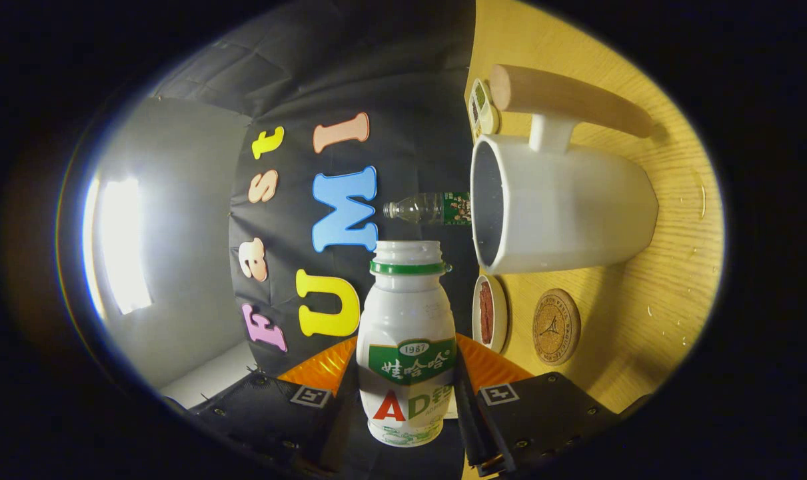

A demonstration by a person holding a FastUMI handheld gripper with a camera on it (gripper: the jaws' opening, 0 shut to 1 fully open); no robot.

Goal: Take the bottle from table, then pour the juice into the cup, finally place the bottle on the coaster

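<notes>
My gripper point(406, 390) is shut on a small white bottle point(406, 313) with a green neck ring and a green and red label. Its cap is off. The view is rolled a quarter turn, so the bottle lies about level with the wooden table point(650, 300). Its open mouth sits close to the rim of the white cup point(563, 207), beside the opening. The cup has a wooden handle point(570, 100) and stands upright on the table. A round cork coaster point(556, 326) lies on the table beside the cup, just ahead of one finger.
A small white dish point(490, 313) with something red-brown in it stands between the coaster and the bottle. Beyond the cup are a clear plastic bottle point(426, 208) and a small pale object point(483, 107). Droplets spot the table near the coaster.
</notes>
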